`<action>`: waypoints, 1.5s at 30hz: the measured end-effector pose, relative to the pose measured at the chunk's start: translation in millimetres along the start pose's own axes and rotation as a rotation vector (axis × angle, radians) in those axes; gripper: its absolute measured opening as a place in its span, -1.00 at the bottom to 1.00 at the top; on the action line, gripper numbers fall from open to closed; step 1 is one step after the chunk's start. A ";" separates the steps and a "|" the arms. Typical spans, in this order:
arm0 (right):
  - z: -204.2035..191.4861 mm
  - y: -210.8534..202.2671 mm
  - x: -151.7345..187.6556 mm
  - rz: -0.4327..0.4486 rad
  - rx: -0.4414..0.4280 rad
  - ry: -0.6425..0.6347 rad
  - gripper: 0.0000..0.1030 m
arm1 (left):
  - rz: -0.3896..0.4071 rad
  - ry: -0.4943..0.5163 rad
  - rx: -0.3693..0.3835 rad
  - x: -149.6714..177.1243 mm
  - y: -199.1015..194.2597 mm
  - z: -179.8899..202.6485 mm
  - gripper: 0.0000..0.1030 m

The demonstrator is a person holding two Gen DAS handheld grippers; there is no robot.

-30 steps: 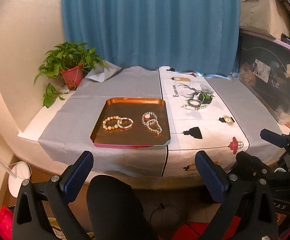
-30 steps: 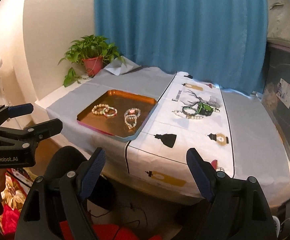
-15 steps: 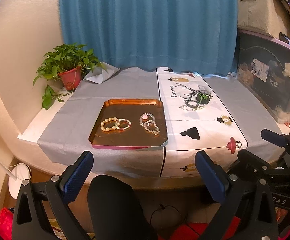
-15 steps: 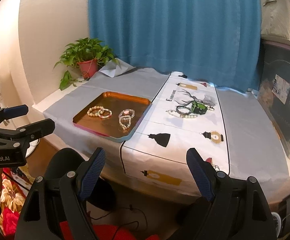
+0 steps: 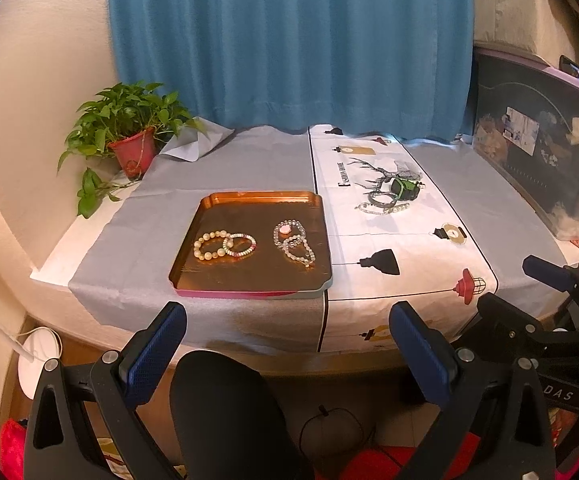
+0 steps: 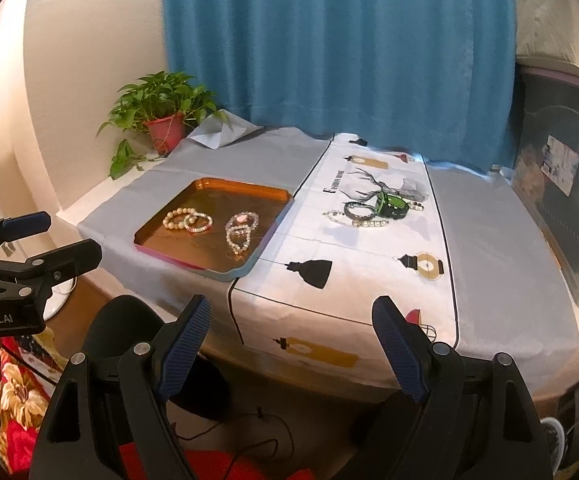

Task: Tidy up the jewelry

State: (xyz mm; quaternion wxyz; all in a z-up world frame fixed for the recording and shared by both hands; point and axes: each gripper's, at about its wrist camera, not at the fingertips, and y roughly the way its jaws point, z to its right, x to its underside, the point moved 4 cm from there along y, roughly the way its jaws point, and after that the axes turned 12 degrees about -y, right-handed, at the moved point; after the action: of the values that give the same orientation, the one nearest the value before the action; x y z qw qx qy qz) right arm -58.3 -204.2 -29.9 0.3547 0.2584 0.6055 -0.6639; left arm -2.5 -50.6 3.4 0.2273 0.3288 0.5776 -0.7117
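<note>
Two handheld grippers hang off the near edge of a cloth-covered table, both spread wide with nothing between their blue-padded fingers: the left gripper [image 5: 287, 344] in front of a copper tray, the right gripper [image 6: 293, 338] in front of a white printed table runner [image 6: 373, 256]. A dark rounded knee [image 5: 225, 408] of the person shows below the left gripper, above a tiled floor with a thin black cable. The copper-coloured tray [image 5: 225, 280] sits on grey cloth [image 5: 149, 232] close to the table's front edge, its right rim just beside the runner's black border line. Four bracelets lie inside it in two overlapping pairs: a cream pearl bracelet [image 5: 206, 245] with a multicoloured beaded bracelet [image 5: 245, 245] on the left, and a clear bead bracelet with a pink charm [image 5: 288, 229] overlapping a second clear bead bracelet [image 5: 299, 251] on the right. Farther back on the runner, well apart from the tray, more jewelry lies in a loose cluster: a string of pearls [image 6: 363, 223], a dark beaded bracelet [image 6: 358, 211] and a green-and-black band [image 6: 391, 204], resting on a printed deer design. At the far left corner stands a potted green plant [image 5: 129, 136] in a red pot. A teal curtain [image 5: 289, 40] closes off the back, and a dark storage bin [image 5: 541, 160] stands along the right side of the table.
</note>
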 end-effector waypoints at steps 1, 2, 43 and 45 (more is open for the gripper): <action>0.2 0.7 -0.1 -0.001 0.001 0.002 0.61 | -0.002 0.002 0.001 -0.5 1.7 1.0 0.95; 0.9 1.6 0.1 -0.003 0.003 0.004 0.61 | -0.004 0.004 0.002 -0.7 3.2 2.3 0.95; 257.0 233.8 -7.9 -0.202 0.175 0.250 0.61 | -0.375 0.166 0.195 -111.4 323.6 163.3 0.95; 268.0 255.4 -12.0 -0.208 0.153 0.268 0.61 | -0.389 0.193 0.190 -111.1 337.8 171.7 0.95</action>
State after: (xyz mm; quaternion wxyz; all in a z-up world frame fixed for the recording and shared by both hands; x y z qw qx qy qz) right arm 172.4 -470.8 -143.5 0.1795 0.3067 0.6187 -0.7007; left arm 275.4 -301.2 -122.6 -0.0024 0.2976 0.5796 -0.7586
